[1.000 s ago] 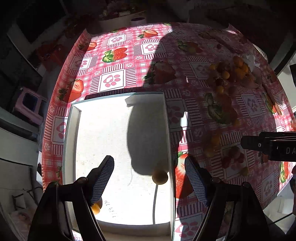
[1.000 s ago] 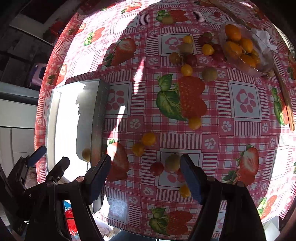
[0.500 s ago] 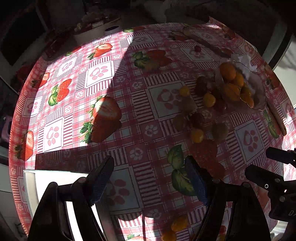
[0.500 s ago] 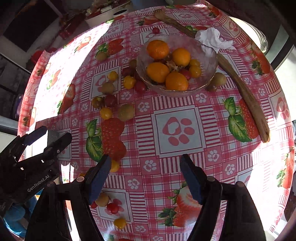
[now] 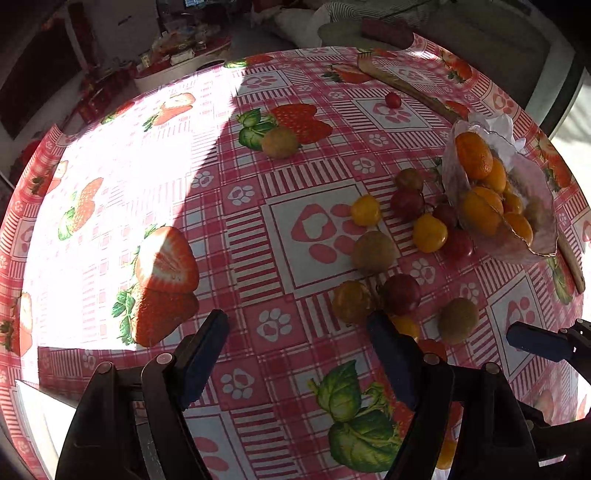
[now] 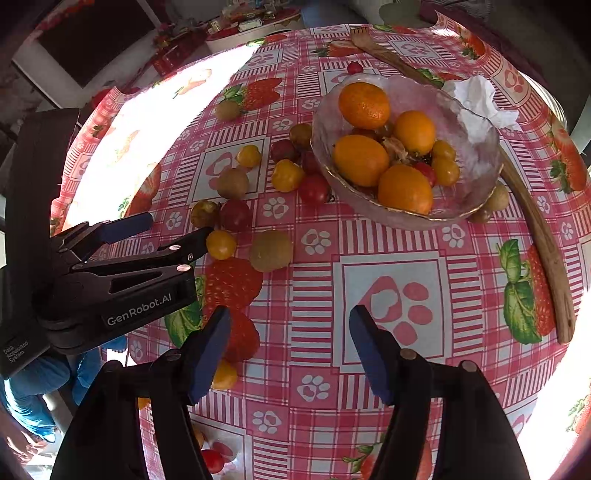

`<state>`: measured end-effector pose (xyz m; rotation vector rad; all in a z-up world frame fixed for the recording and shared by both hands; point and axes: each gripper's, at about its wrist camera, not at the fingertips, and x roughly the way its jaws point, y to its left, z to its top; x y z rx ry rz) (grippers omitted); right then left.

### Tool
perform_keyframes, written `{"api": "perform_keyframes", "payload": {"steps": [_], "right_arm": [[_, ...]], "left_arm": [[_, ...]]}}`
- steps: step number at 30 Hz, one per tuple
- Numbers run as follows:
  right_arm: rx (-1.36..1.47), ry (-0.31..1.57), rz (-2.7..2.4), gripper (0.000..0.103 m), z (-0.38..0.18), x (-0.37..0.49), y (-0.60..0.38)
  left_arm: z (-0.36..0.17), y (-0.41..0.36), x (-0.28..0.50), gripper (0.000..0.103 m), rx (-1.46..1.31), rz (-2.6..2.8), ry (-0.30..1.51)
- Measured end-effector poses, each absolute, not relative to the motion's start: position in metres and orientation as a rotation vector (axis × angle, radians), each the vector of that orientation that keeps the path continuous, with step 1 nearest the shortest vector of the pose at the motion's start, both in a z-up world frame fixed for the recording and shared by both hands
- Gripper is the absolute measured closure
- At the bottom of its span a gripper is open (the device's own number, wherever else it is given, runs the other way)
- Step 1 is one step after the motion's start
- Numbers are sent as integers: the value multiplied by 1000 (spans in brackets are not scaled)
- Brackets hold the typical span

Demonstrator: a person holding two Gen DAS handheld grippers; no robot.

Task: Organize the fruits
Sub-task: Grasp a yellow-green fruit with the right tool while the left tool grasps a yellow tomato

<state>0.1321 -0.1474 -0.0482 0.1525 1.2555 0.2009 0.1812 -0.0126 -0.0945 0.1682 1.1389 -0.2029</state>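
Beside the glass bowl (image 6: 476, 173), scattered round yellow and red fruits (image 6: 286, 175).

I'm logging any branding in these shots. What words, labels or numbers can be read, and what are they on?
"GenRobot.AI": white lettering on the black body of the left gripper, seen in the right wrist view.
"Data Acquisition System": small white print lower on the same gripper body; barely legible, so my reading is uncertain.
Packages on the far white table: too small and blurred to read.
The tablecloth carries only pictures, no text.
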Motion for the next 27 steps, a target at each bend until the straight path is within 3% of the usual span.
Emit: {"api": "perform_keyframes", "payload": {"steps": [3,4,6,10,13,14,17,27], "right_arm": [[165,1241,195,35,-51,138,-150],[162,1232,195,35,-50,140,-150],[165,1220,198,36,-50,143,-151],[160,1202,215,40,-49,146,-149],[149,1189,230,47,-49,150,-145],[145,1185,237,49,-49,152,-143],[150,1190,256,73,-50,156,-139],[247,1224,262,73,-35,139,-152]], "left_arm": [[-94,-14,187,26,160,-204,1123],[-94,-13,189,36,142,-212,1118],[-93,-13,193,40,132,-209,1112],[-90,-16,191,67,139,-233,1103],[-90,-17,190,79,141,-243,1104],[-90,-17,190,80,140,-243,1106],[-89,-15,190,80,115,-241,1116],[-64,9,155,81,-42,-215,1120]]}}
